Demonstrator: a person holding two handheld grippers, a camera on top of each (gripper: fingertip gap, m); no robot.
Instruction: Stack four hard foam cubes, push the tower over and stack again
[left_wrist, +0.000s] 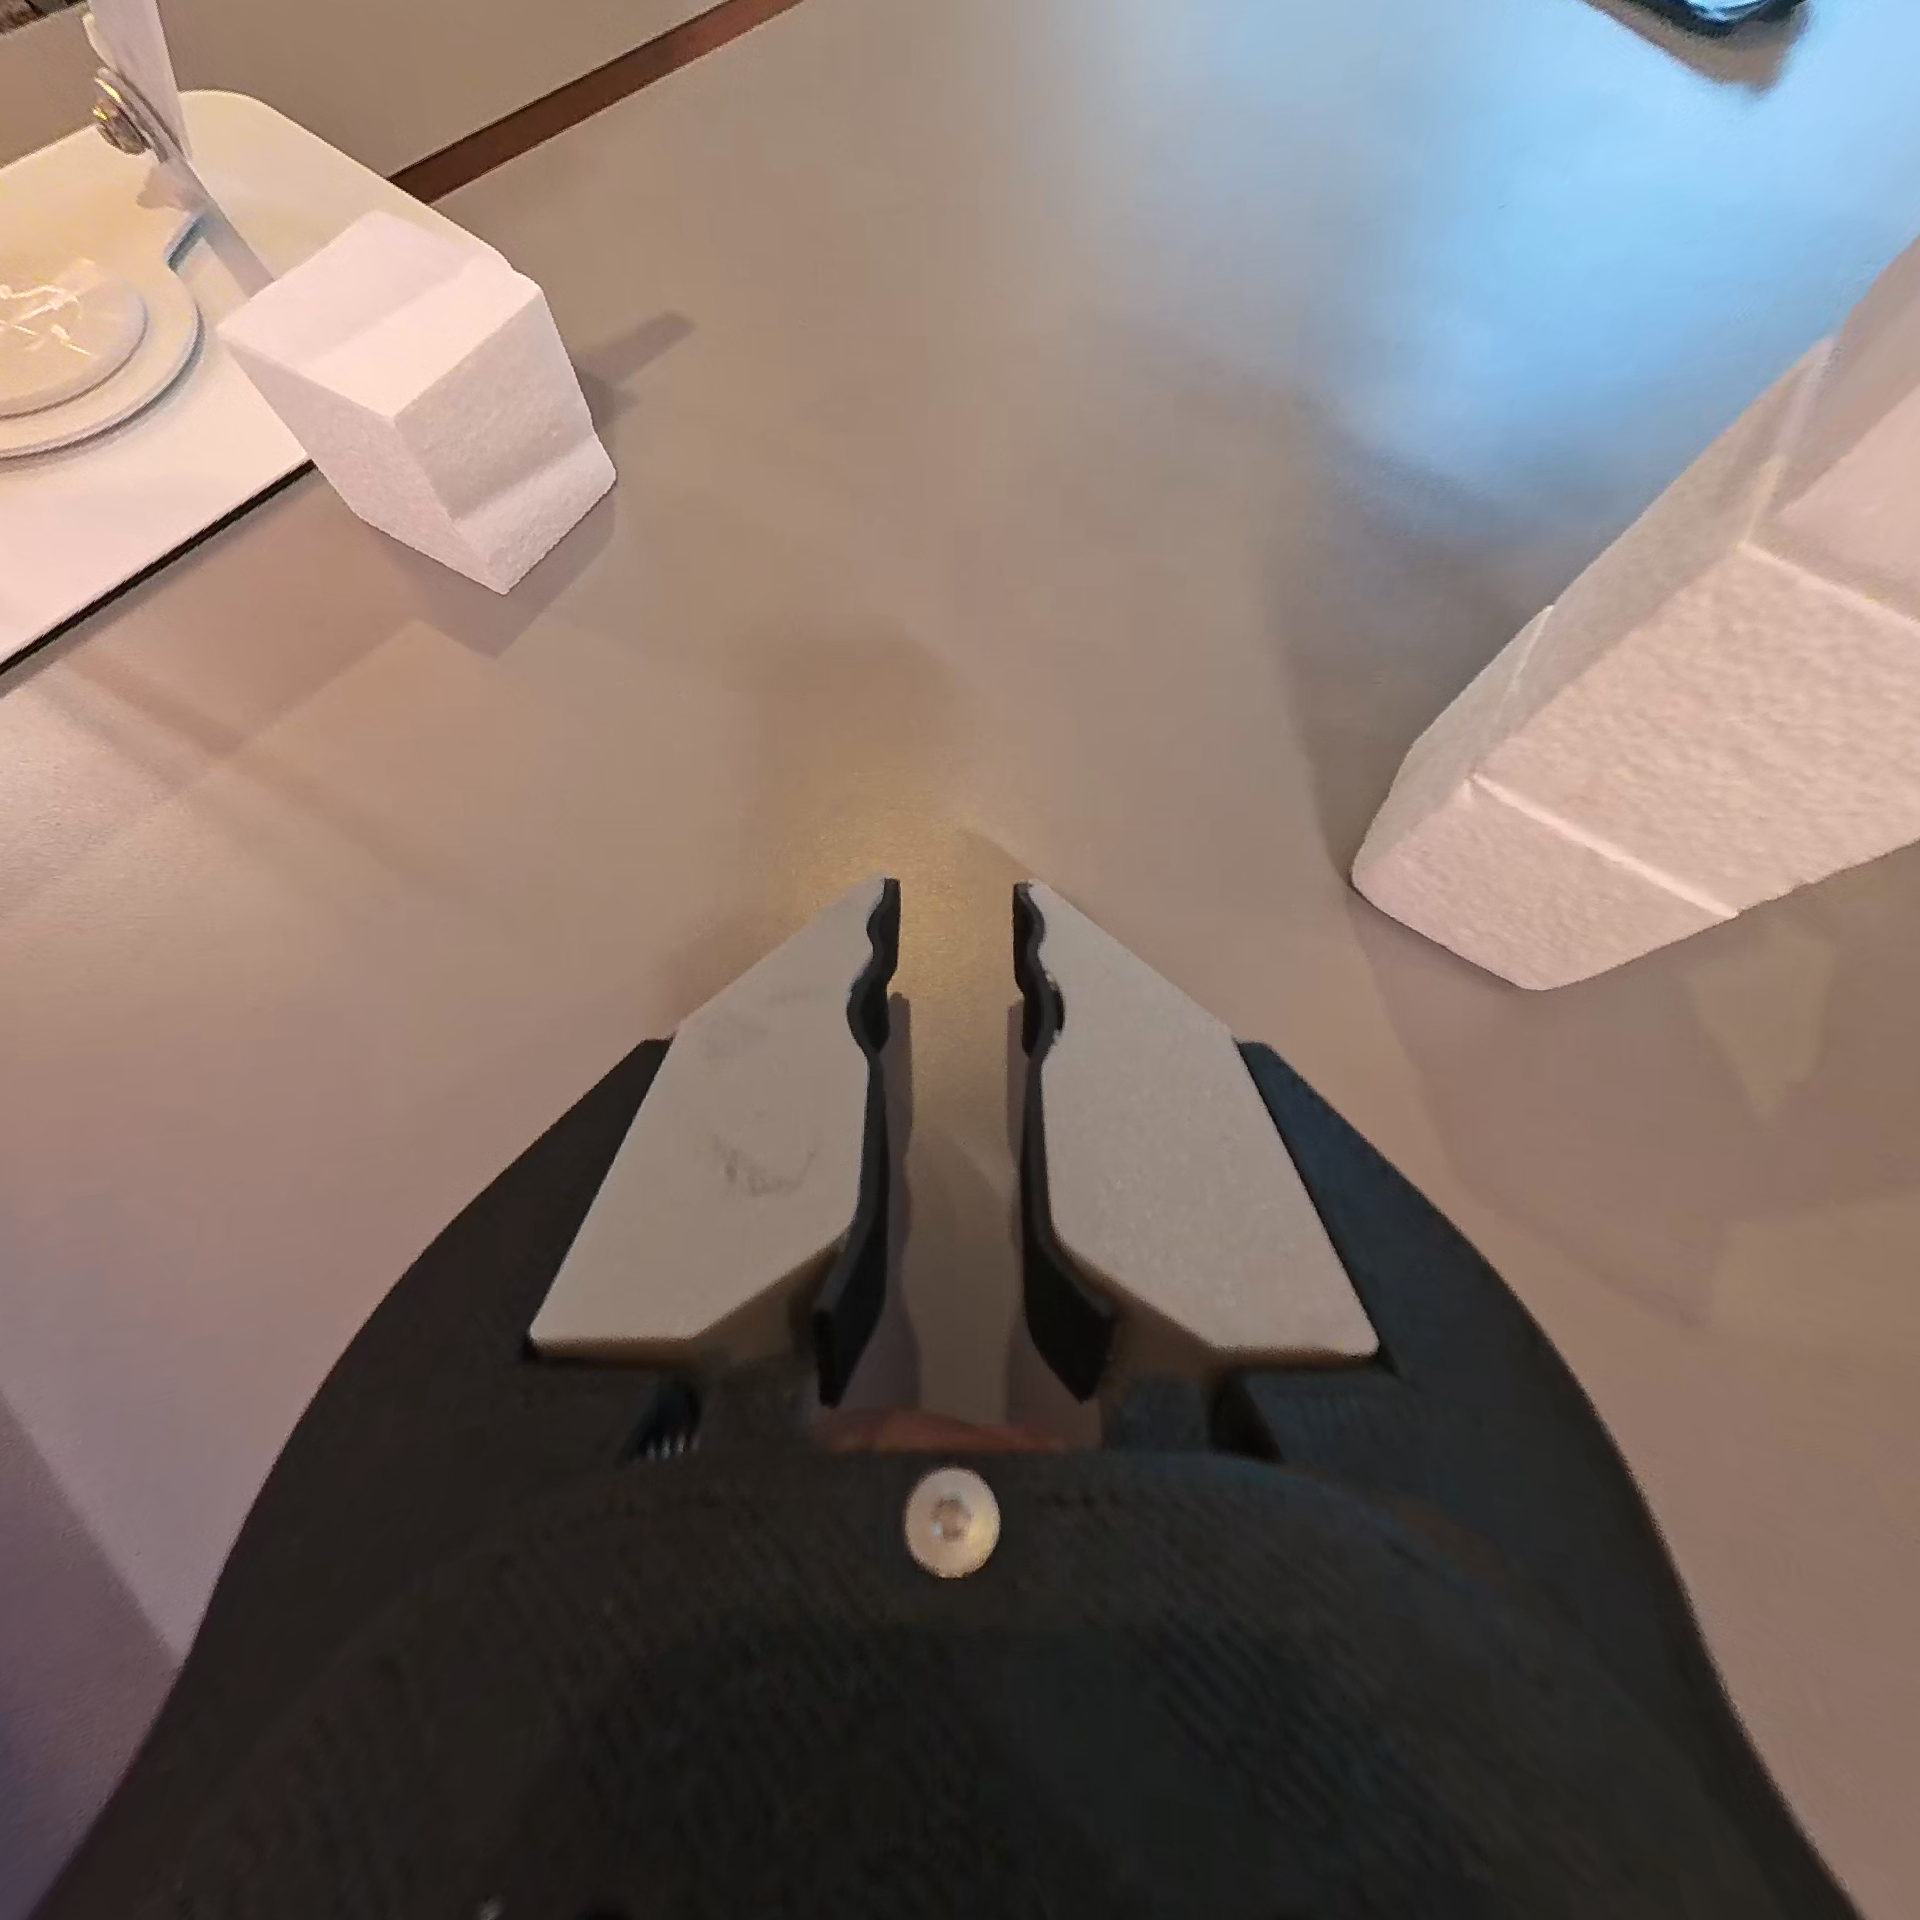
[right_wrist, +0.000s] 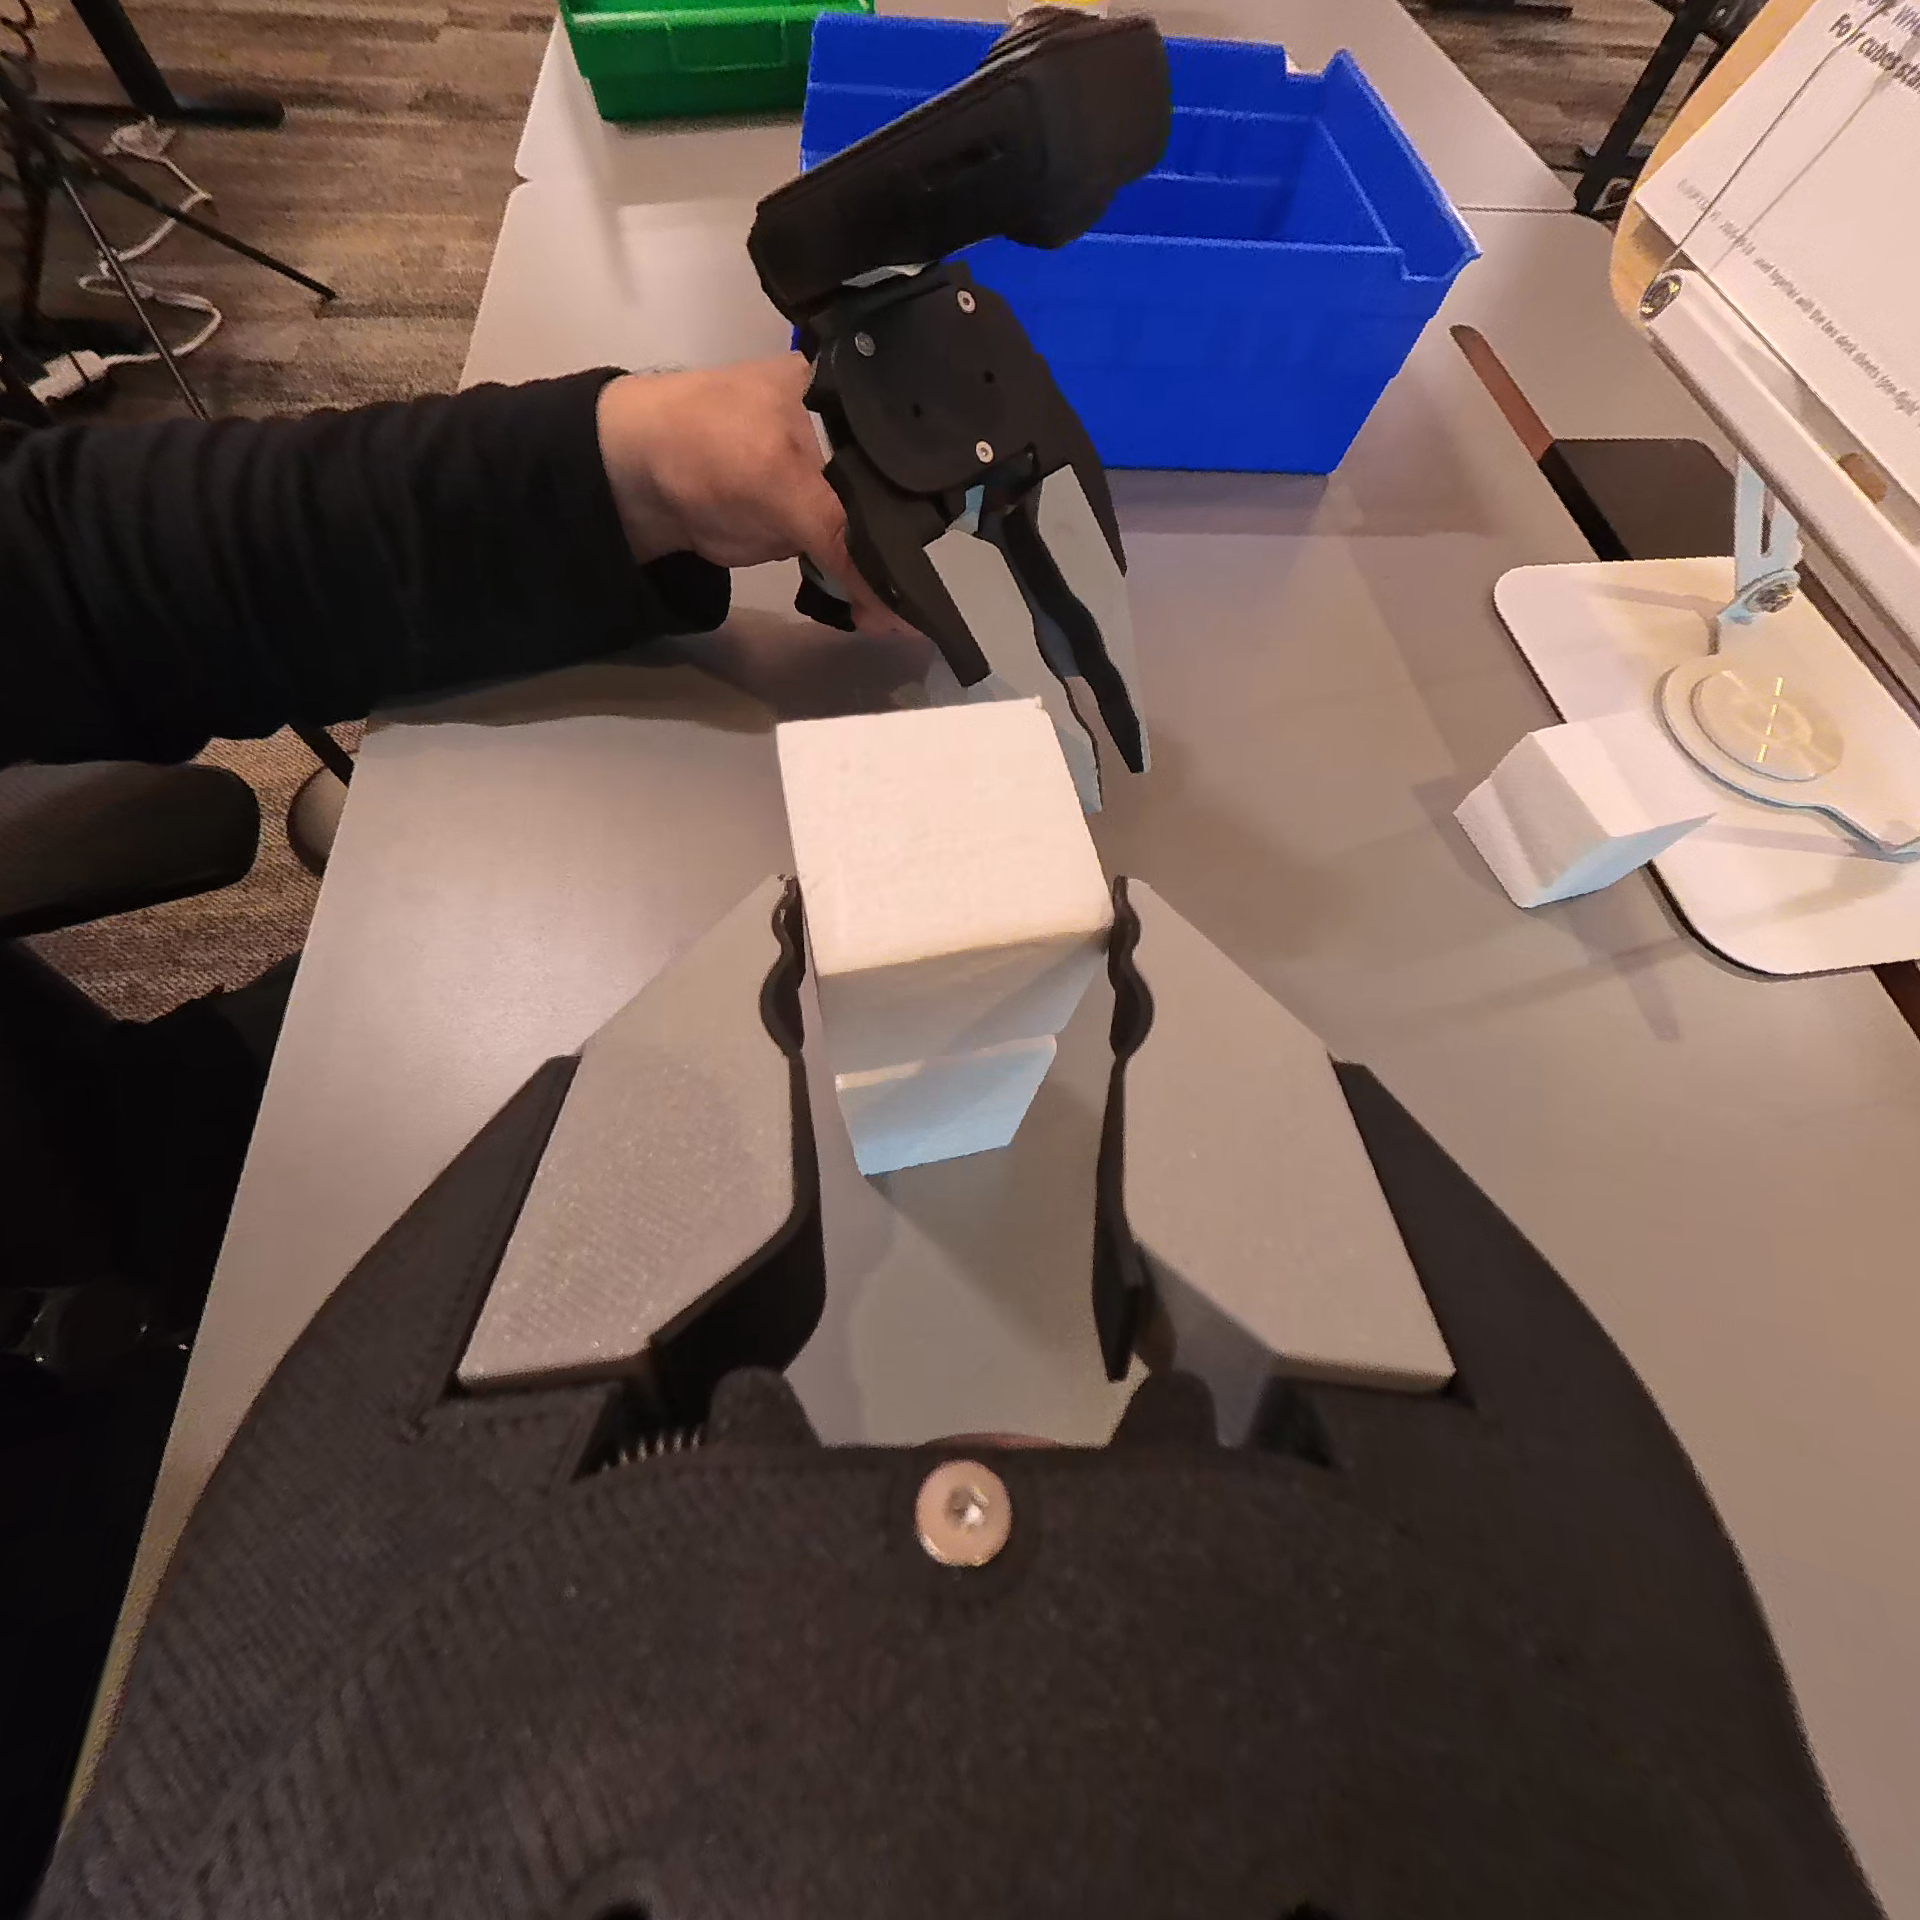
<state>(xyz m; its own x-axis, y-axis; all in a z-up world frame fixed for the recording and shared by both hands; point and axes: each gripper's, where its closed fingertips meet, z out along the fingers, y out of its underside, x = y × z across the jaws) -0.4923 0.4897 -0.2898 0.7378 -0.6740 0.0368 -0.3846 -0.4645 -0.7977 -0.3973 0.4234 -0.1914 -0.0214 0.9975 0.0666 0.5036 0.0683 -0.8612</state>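
The top foam cube (right_wrist: 935, 831) sits at the head of a white stack on the grey bench (right_wrist: 1351, 1091), clasped at its near corners between the two fingers of the right tongs (right_wrist: 954, 902), which close against its left and right faces. Beneath it a lower cube (right_wrist: 940, 1117) shows, turned slightly out of line with the one above; how many cubes lie between them cannot be told from this angle. In the left wrist view the same stack (left_wrist: 1662, 665) rises along the right edge, its seams between blocks visible, leaning in the frame because of the wide lens. A separate foam cube (left_wrist: 426, 400) (right_wrist: 1558, 810) lies well apart, resting against the edge of a flat white stand base (right_wrist: 1621, 623), partly on the bench and partly on that base. The left tongs (left_wrist: 956, 899) (right_wrist: 1049, 717) hang above the bench just beyond the stack's far right corner, pointing downward, their fingers parted by a narrow gap with nothing between them. A person's hand (right_wrist: 727, 478) in a black sleeve (right_wrist: 312, 551) grips their handle. Behind them stands a blue bin (right_wrist: 1299, 312) and, farther back, a green bin (right_wrist: 686, 52). On the right, the stand holds a tilted sheet of paper (right_wrist: 1787, 187) above its base.
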